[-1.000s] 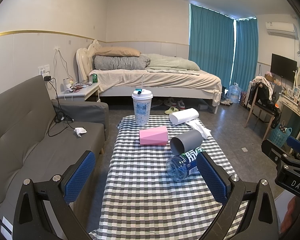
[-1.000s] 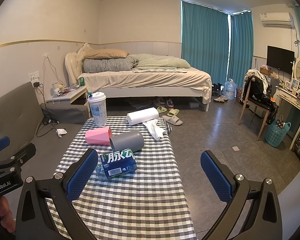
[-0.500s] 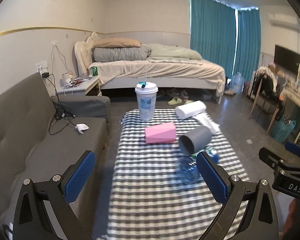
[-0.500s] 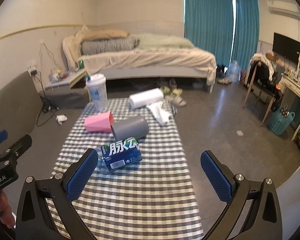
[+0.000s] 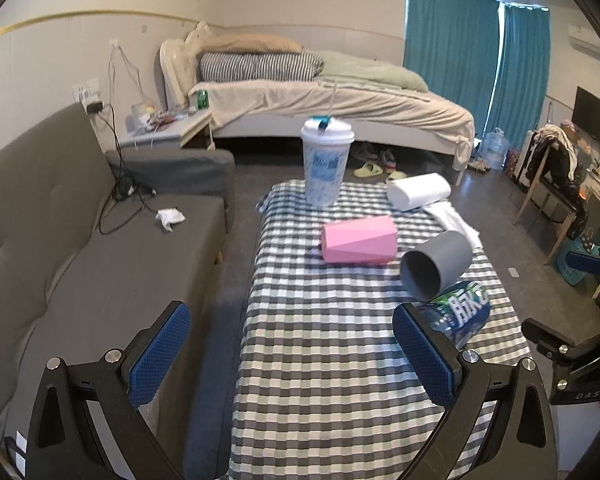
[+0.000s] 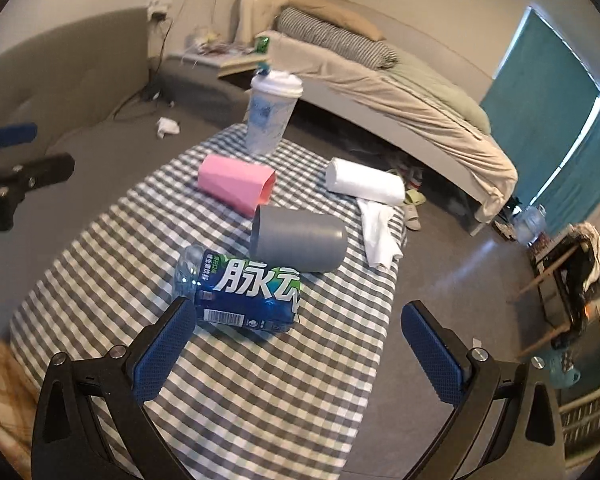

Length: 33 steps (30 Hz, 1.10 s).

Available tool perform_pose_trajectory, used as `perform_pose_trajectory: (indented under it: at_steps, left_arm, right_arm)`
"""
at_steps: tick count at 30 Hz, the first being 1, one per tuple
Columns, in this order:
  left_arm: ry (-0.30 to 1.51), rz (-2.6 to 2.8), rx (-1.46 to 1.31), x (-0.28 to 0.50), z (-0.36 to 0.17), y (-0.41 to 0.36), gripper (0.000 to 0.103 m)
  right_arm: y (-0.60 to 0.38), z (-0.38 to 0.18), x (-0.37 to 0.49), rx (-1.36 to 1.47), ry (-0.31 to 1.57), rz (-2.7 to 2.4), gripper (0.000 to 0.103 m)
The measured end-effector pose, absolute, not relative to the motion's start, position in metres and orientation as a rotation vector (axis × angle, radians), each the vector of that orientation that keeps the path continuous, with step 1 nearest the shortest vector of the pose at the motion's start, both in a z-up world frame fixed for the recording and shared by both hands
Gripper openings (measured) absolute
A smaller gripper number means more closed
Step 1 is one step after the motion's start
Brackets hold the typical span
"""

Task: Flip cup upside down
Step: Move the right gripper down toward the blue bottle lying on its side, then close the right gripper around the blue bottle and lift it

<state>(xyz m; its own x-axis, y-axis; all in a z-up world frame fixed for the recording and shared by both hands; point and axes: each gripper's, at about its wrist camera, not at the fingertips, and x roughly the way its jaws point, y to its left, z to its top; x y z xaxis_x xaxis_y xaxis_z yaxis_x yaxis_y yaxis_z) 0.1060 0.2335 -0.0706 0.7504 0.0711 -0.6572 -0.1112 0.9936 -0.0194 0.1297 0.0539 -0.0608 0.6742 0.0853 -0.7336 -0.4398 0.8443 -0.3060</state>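
Both of my grippers hang wide open over the near end of the checked tablecloth (image 5: 320,360), nothing held in either. The left gripper (image 5: 292,354) looks down the table; the right gripper (image 6: 300,348) is tilted and sits just behind the blue-labelled water bottle (image 6: 244,296).

Two cups lie on their sides ahead of me. The grey cup (image 6: 300,240) rests just beyond the bottle, apparently touching it, its mouth toward the left gripper's side. The pink faceted cup (image 6: 236,184) lies just past it; I cannot tell whether they touch. Farther on are a lidded takeaway cup (image 6: 270,114) and a white paper roll (image 6: 364,182).

I judge the grey cup is nearest for my right gripper. I'd reach over the bottle, straddle the cup's round wall mid-length, close gently, lift clear, then rotate the mouth downward before setting it on open cloth.
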Motion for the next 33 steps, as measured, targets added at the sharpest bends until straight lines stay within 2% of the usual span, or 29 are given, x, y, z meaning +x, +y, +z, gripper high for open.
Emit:
perform_pose_trajectory:
  at_steps: [6,14,23,26,27,28,33]
  left_arm:
    - [0.769,0.112,-0.054,0.116,-0.089,0.241,0.103]
    - [0.816,0.173,-0.098,0.115,-0.101,0.271,0.103]
    - [0.853,0.203,-0.097,0.113,-0.114,0.283,0.103]
    - [0.857,0.201,-0.088,0.112,-0.113,0.282,0.103]
    - [0.857,0.201,-0.084,0.112,-0.113,0.281,0.103]
    - [0.857,0.2,-0.081,0.112,-0.113,0.28,0.103]
    - [0.853,0.2,-0.076,0.108,-0.108,0.278,0.103]
  right_arm:
    - [0.063,-0.079,0.143,-0.521,0.821,0.374,0.103]
    - [0.112,-0.128,0.149,-0.998,0.8,0.535,0.103]
    - [0.145,-0.185,0.155,-1.292,0.788,0.561,0.101]
    - [0.153,-0.192,0.154,-1.309,0.764,0.554,0.101]
    - [0.152,-0.192,0.157,-1.294,0.779,0.543,0.096]
    - [0.155,-0.193,0.162,-1.274,0.811,0.537,0.086]
    - [0.152,-0.188,0.169,-1.151,0.92,0.508,0.085]
